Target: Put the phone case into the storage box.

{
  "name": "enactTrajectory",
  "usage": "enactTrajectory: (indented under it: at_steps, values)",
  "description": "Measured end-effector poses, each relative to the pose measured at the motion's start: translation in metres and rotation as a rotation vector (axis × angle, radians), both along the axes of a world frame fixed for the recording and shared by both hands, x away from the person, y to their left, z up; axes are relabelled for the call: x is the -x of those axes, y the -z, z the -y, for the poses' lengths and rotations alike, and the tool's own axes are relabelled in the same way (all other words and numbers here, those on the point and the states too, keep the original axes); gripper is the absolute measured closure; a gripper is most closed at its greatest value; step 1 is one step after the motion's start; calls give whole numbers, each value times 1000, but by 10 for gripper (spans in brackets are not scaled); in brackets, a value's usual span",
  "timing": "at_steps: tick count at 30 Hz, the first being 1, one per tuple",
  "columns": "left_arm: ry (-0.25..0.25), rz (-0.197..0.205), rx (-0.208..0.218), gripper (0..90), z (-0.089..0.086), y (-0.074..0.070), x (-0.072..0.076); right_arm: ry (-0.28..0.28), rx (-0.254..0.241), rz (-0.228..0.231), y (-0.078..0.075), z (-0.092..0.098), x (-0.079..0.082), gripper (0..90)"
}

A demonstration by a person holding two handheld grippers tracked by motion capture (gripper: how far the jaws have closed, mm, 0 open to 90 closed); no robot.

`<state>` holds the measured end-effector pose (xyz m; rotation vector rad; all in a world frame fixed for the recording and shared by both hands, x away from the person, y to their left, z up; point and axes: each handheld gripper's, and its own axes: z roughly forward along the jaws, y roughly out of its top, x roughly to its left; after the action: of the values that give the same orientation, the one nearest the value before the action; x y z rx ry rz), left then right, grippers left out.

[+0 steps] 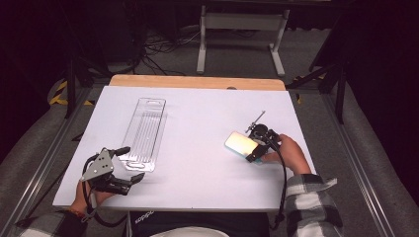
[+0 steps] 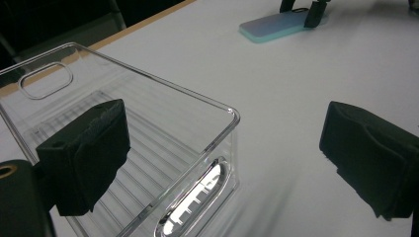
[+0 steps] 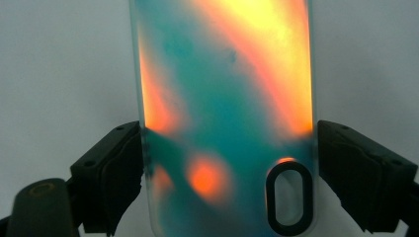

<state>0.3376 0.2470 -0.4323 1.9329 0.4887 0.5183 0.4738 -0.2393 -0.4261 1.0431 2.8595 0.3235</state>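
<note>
Right gripper view: the right gripper (image 3: 228,173) straddles the short end of a phone case (image 3: 225,98), one black jaw at each long edge, touching or all but touching it; whether the pinch is firm cannot be told. The case, teal with orange and yellow patches and an oval camera cut-out low in the frame, runs up the centre from the bottom edge and lies on the white table (image 3: 59,59). Left gripper view: the left gripper (image 2: 225,143) is spread wide and grips nothing; its left jaw stands over the near end of a clear plastic tray (image 2: 163,123), its right jaw over bare table. High view: tray at centre left, case at centre right, well apart. Judged step: taking hold of the case, probably to carry it to the tray. The next move calls for a secure pinch before lifting, with the tray steadied.
</note>
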Motion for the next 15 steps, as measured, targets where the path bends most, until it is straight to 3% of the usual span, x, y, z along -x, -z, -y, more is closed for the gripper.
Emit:
enactTrajectory:
  at_steps: [7,15]
  values:
    - [2,-5,1,57,0,0,0,-30,70,6,1,-9,-1,154]
    - [7,-10,-5,57,1,1,0,-29,60,5,1,-8,-1,161]
